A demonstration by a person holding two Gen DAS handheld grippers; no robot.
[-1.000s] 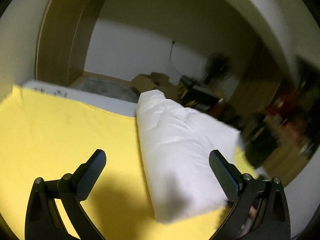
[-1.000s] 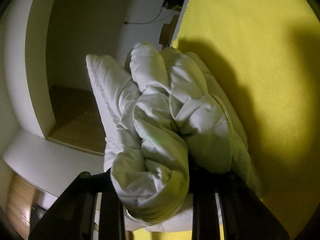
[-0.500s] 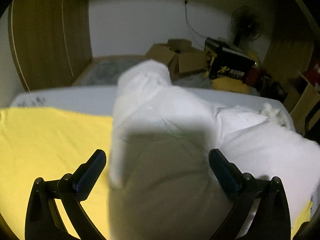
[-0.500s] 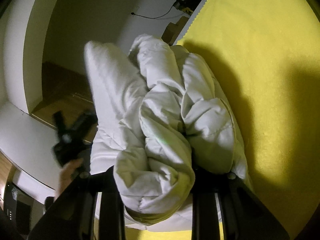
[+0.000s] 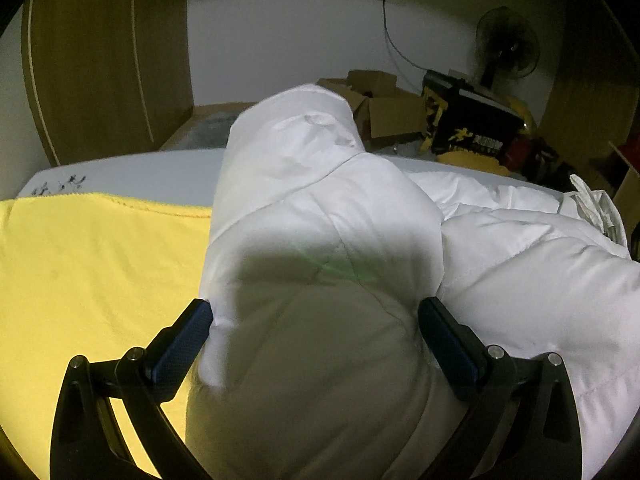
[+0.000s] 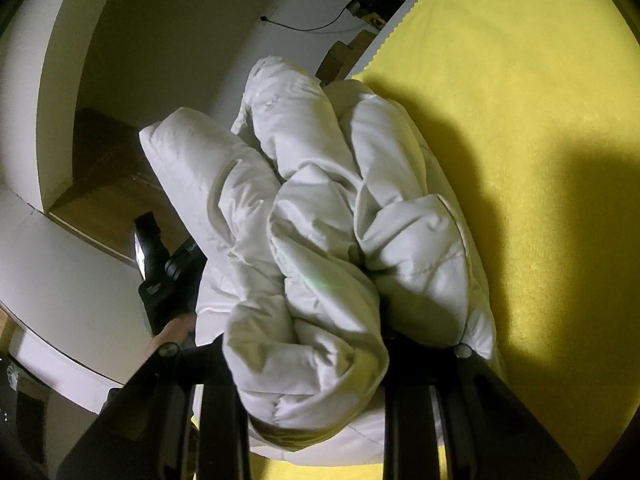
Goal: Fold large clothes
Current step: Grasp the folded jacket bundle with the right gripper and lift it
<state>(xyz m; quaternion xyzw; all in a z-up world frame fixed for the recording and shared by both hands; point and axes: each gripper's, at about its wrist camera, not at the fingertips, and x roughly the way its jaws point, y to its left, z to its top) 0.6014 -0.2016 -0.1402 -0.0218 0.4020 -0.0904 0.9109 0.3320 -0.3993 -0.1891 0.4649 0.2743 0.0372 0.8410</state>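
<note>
Right hand-held gripper (image 6: 316,340) first, low centre of the right wrist view: clamped on a thick bunched wad of the white puffy jacket (image 6: 320,216), fingers almost buried under the folds so pads can't be made out. Padded rolls bulging up and away from it toward the middle of the frame, one sleeve-like roll sticking out to the upper left. Rest of the jacket lying on the yellow cloth (image 6: 520,120), which fills the right half and carries a dark shadow just beside the jacket.

Left hand-held gripper (image 5: 316,320) — bottom centre of the left wrist view, standing wide, with a fat fold of the jacket (image 5: 320,208) filling the gap. Blue pads (image 5: 188,340) right up against the fabric on both sides, though can't tell whether they're actually squeezing or just touching. Same gripper (image 6: 168,276) visible at middle left of the right wrist view, tucked against the jacket's edge, with a bit of the person's hand (image 6: 172,332) just below it.

Further out in the left wrist view — yellow cloth (image 5: 100,272) at left, white surface (image 5: 140,172) edge past it, cardboard boxes (image 5: 380,108) and a standing fan (image 5: 506,44) at upper right, wooden wardrobe (image 5: 108,60) at upper left.
</note>
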